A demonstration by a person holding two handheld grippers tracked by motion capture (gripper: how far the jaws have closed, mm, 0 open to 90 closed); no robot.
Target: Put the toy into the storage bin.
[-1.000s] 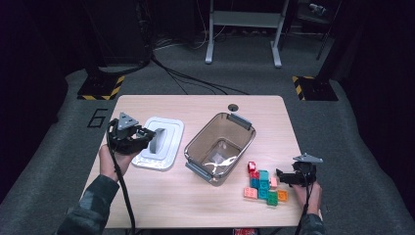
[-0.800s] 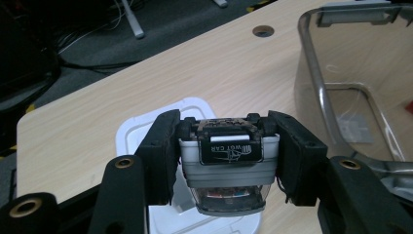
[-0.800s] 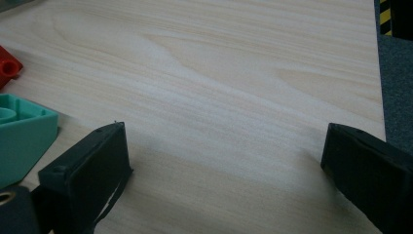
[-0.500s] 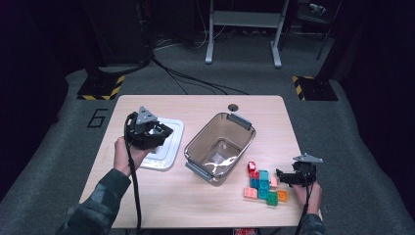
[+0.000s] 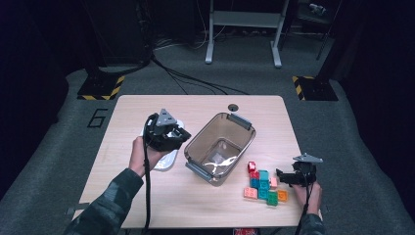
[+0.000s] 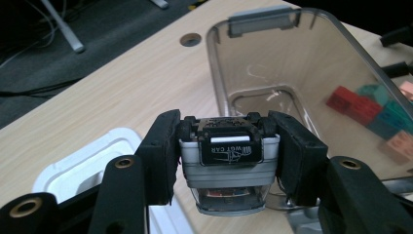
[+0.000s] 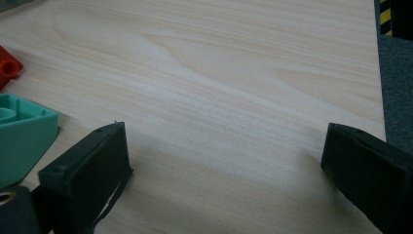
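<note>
My left gripper [image 5: 169, 133] is shut on a small grey and black toy car [image 6: 228, 165], whose underside label faces the camera. It hangs above the white lid [image 5: 165, 160], just left of the clear plastic bin [image 5: 192, 147]. In the left gripper view the empty bin [image 6: 292, 53] lies straight ahead, with the lid [image 6: 83, 161] below at the left. Several coloured blocks [image 5: 262, 185] lie in a cluster right of the bin. My right gripper [image 5: 284, 175] rests beside them near the table's right front corner. In its own view the right gripper [image 7: 224, 165] stands open over bare wood, a teal block [image 7: 19, 131] at its left.
The wooden table [image 5: 147, 205] has a round cable hole [image 5: 233, 107] near its far edge. Through the bin wall a red block [image 6: 343, 100] and others show. A dark floor with cables and a metal stand [image 5: 242, 29] lies beyond the table.
My left gripper has risen from the lid and moved right toward the bin, carrying the toy car. The right gripper has stayed put.
</note>
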